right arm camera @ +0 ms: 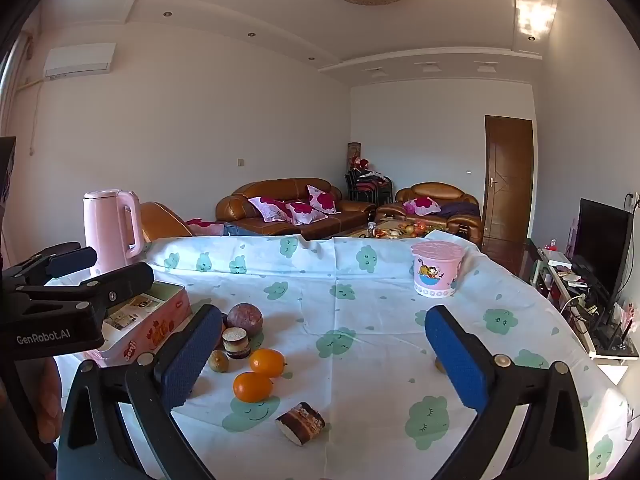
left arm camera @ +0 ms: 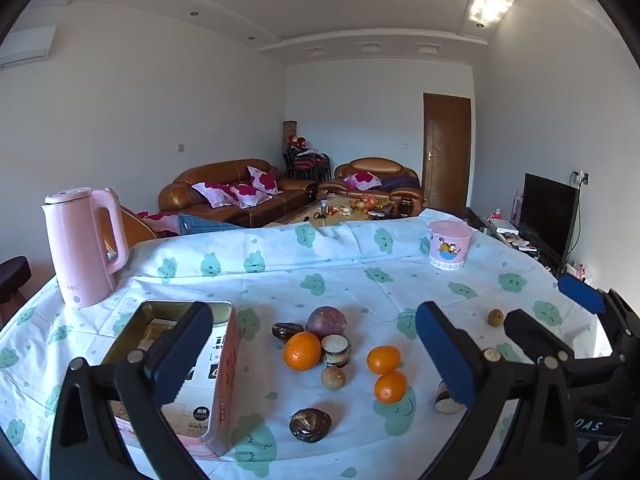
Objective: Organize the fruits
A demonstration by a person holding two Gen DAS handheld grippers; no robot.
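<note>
Both grippers are hovering low over the table, tilted slightly downward. Left gripper (left arm camera: 316,360): fingers spread wide, gripping nothing. Right gripper (right arm camera: 324,356): fingers likewise wide apart, empty. "GenRobot.AI" is showing on the left gripper's body in the right wrist view. Fruits are lying loose on the tablecloth (left arm camera: 340,280): large orange (left arm camera: 302,351), two small oranges (left arm camera: 383,359) beside the open pink tin (left arm camera: 224,364); its lettering is unreadable.

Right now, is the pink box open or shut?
Open: the pink box has no lid on, and its inside shows from above.
</note>
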